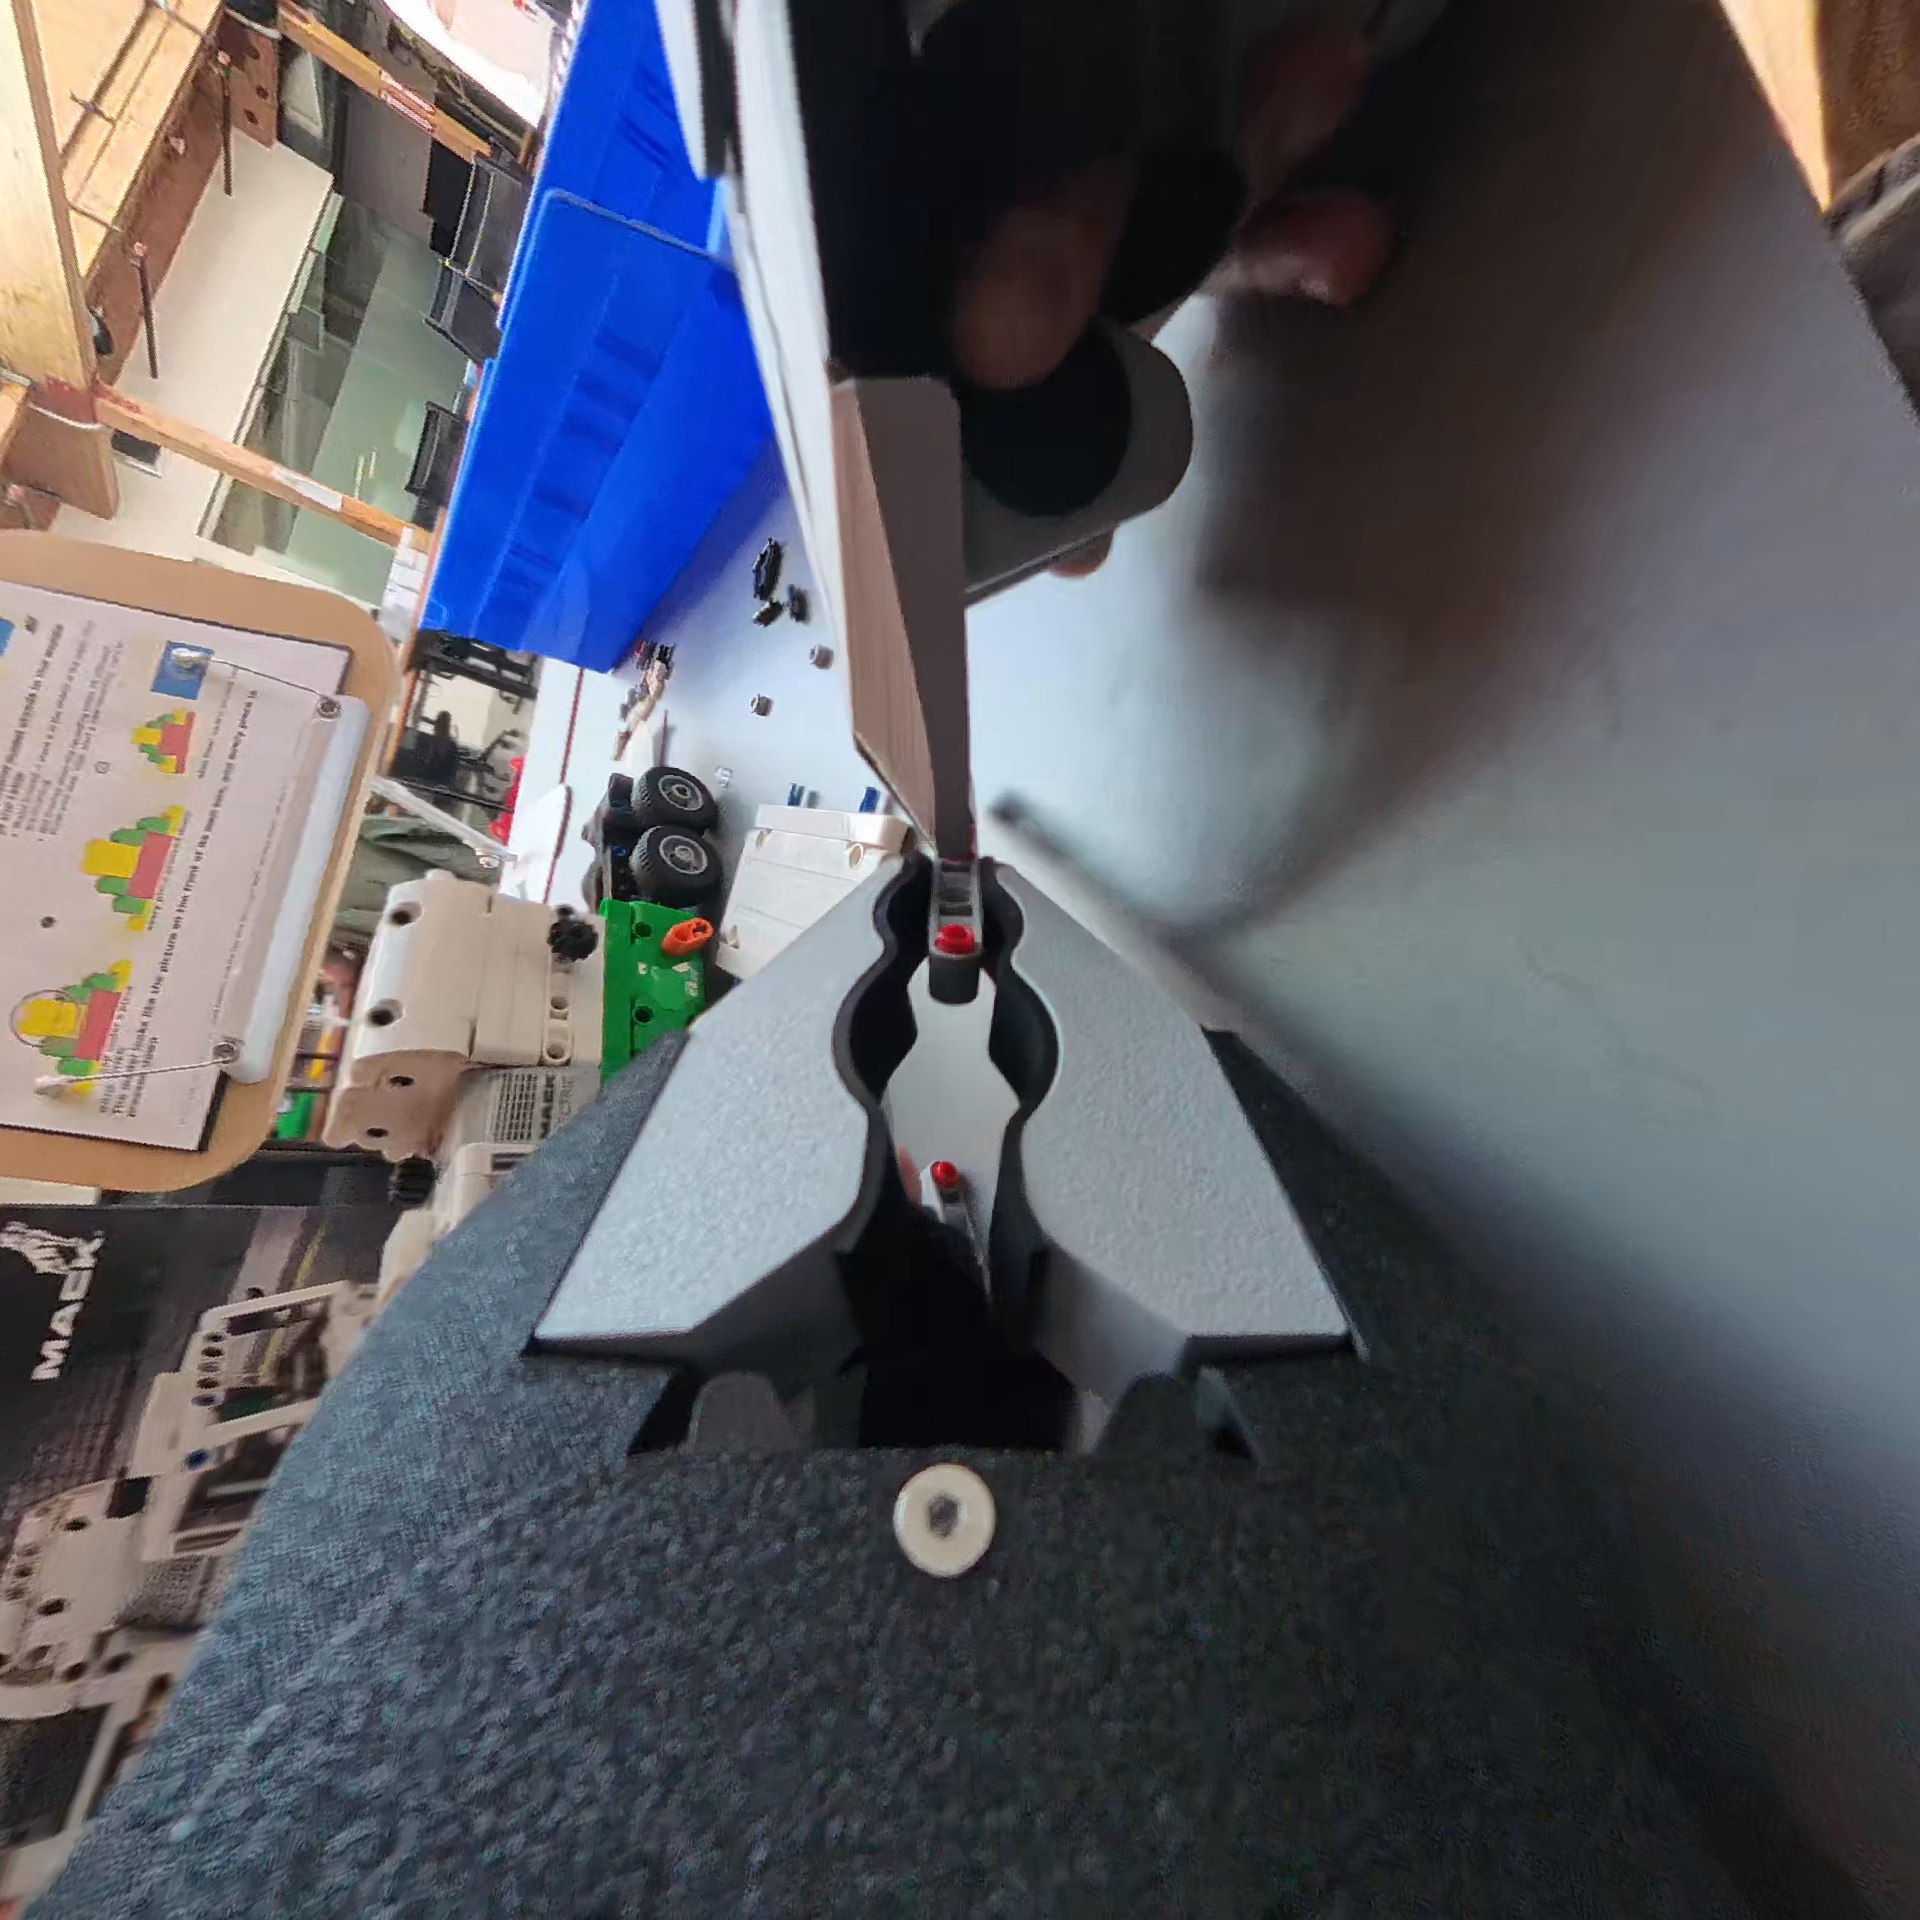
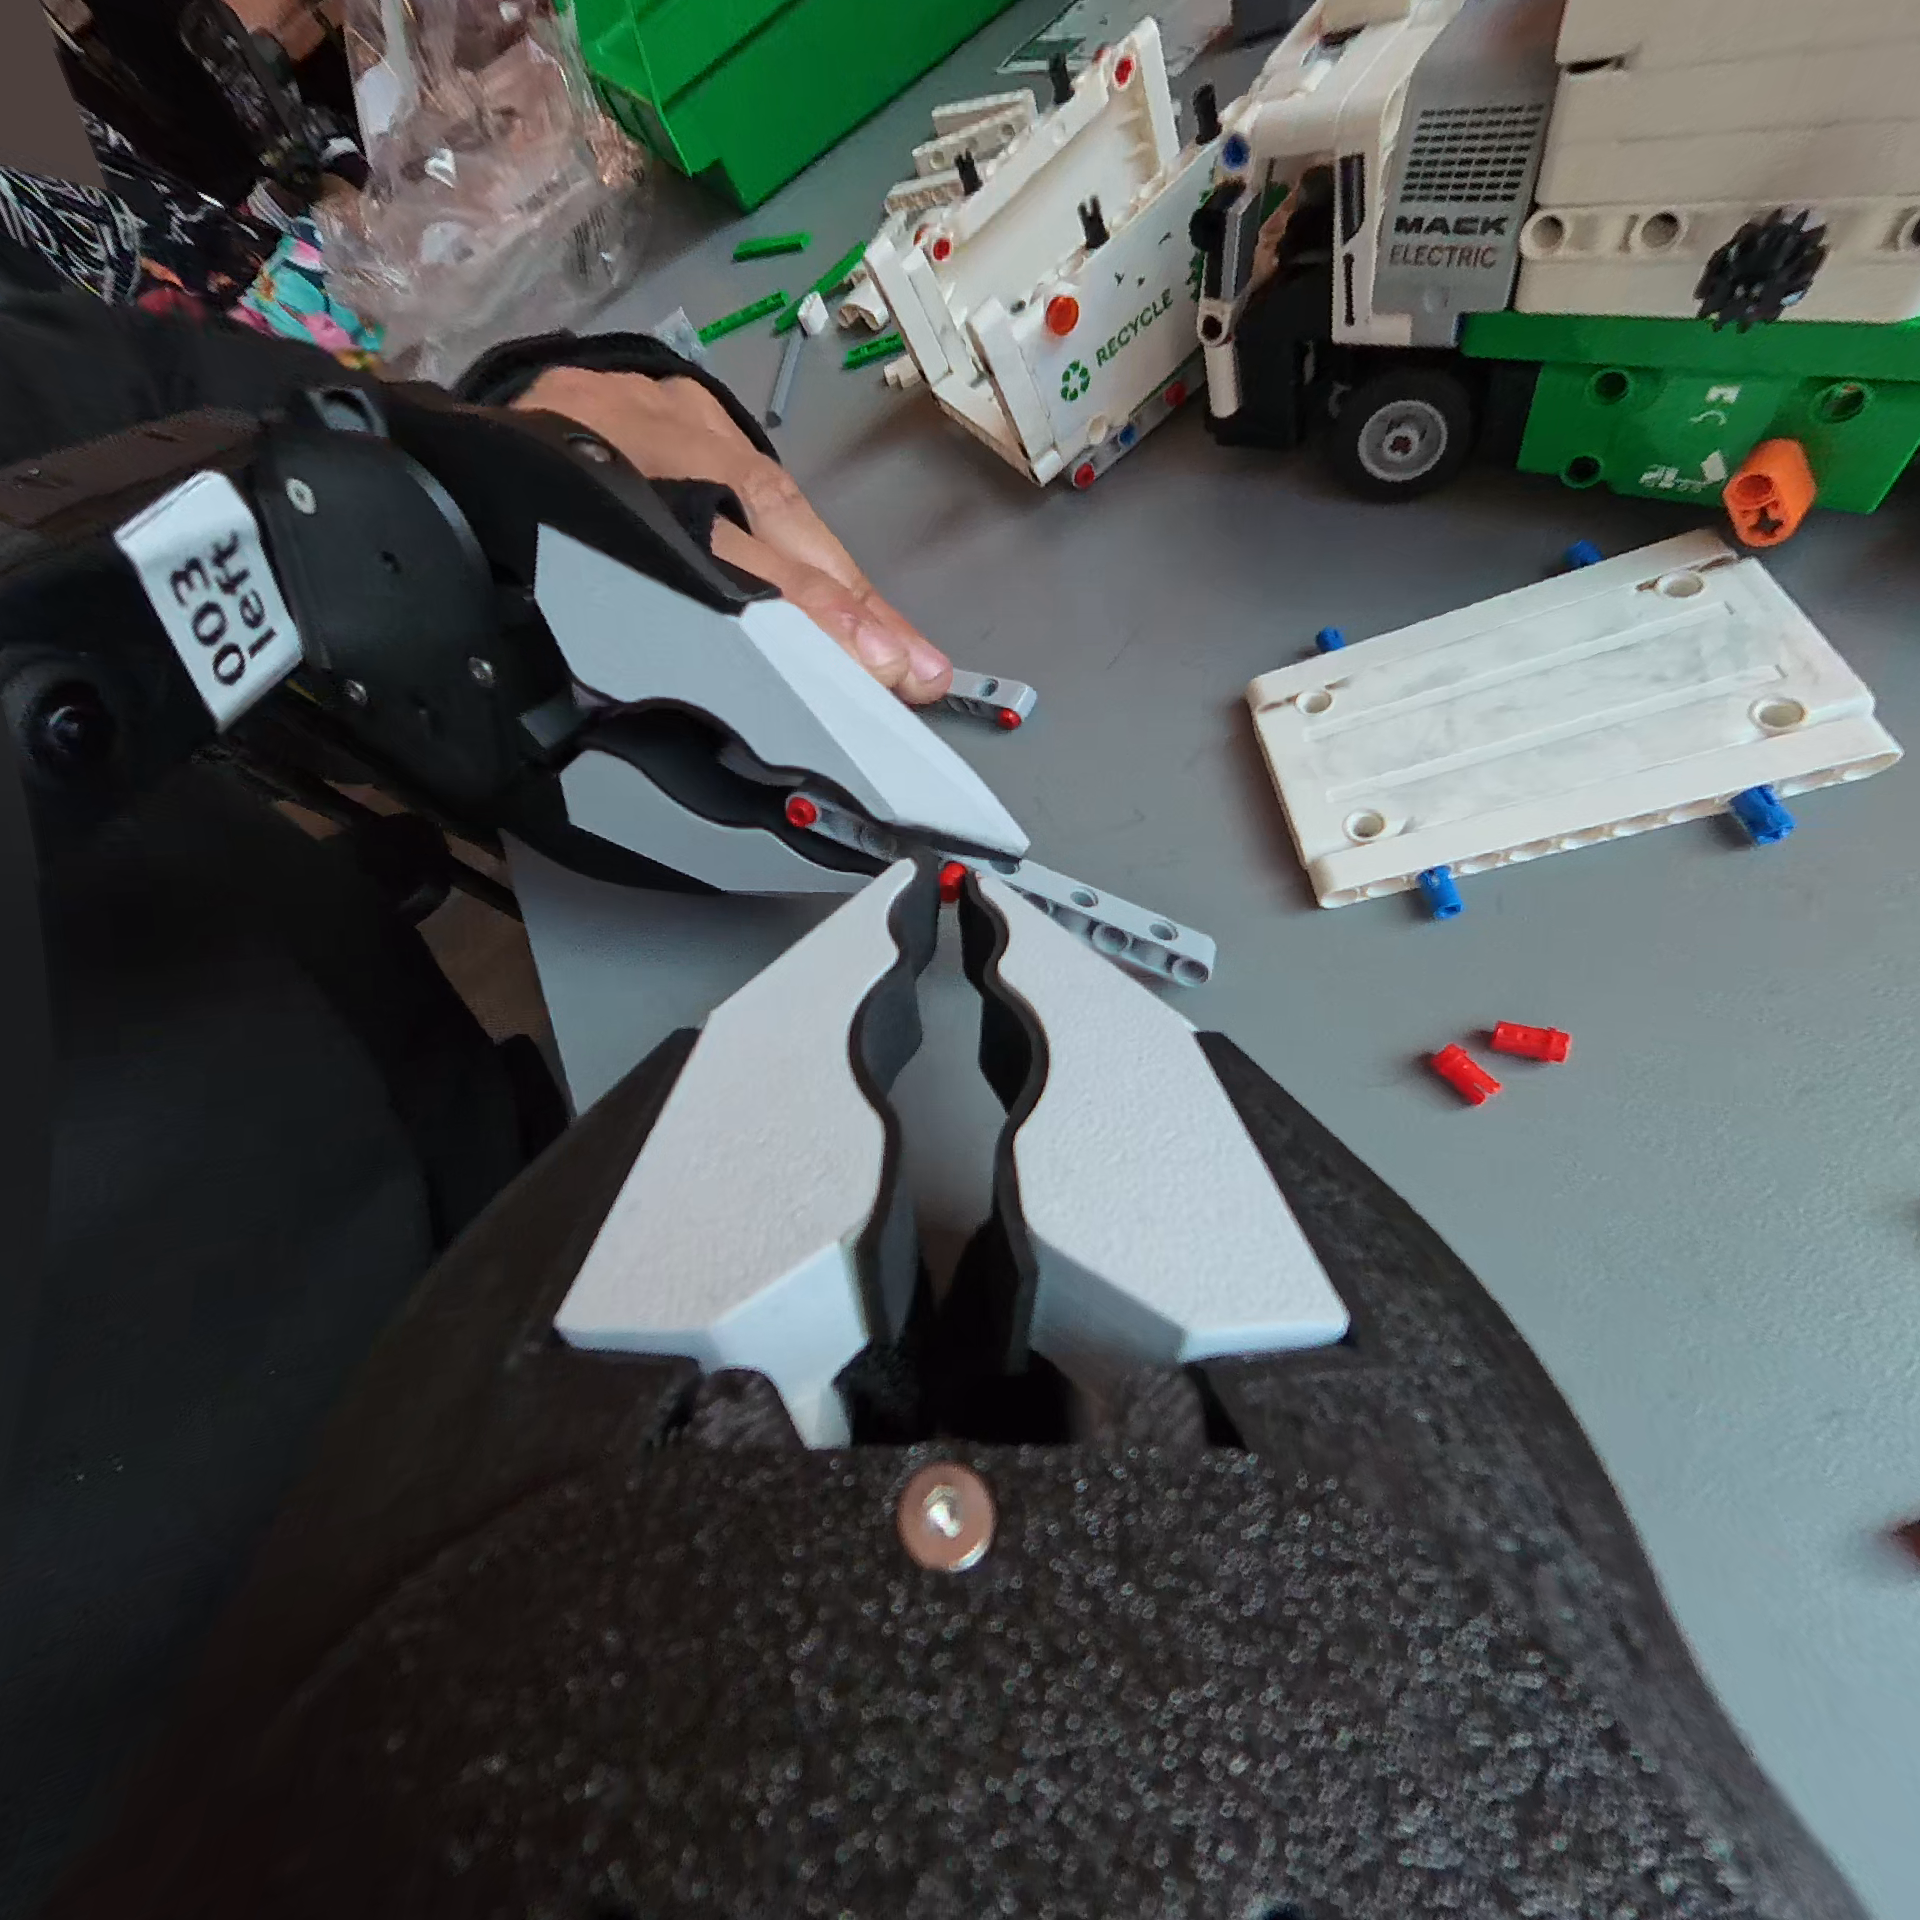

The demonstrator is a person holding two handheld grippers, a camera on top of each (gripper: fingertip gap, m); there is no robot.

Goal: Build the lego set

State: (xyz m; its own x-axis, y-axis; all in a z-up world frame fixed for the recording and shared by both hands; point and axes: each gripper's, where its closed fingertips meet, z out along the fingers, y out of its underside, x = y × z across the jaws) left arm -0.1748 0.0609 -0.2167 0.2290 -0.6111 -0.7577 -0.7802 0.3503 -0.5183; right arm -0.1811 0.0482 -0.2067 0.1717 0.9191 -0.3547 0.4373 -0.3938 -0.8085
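Note:
My left gripper (image 1: 954,883) is shut on a grey holed beam (image 1: 954,961) and holds it just above the grey table. The beam carries a red pin (image 1: 956,941). In the right wrist view the left gripper (image 2: 987,847) comes in from the left, and the beam (image 2: 1107,925) sticks out of its tips to the right. My right gripper (image 2: 940,878) is shut on a red pin (image 2: 951,878) and holds it against the beam, right at the left gripper's tips. In the left wrist view the right gripper (image 1: 954,847) comes down from above.
A white-and-green truck (image 2: 1455,260), a white body section (image 2: 1049,301) and a white panel (image 2: 1558,717) with blue pins lie beyond. Two loose red pins (image 2: 1465,1070) lie to the right. Another grey beam (image 2: 992,698) lies by a hand. Blue bins (image 1: 613,416) and an instruction board (image 1: 156,862) stand at the left.

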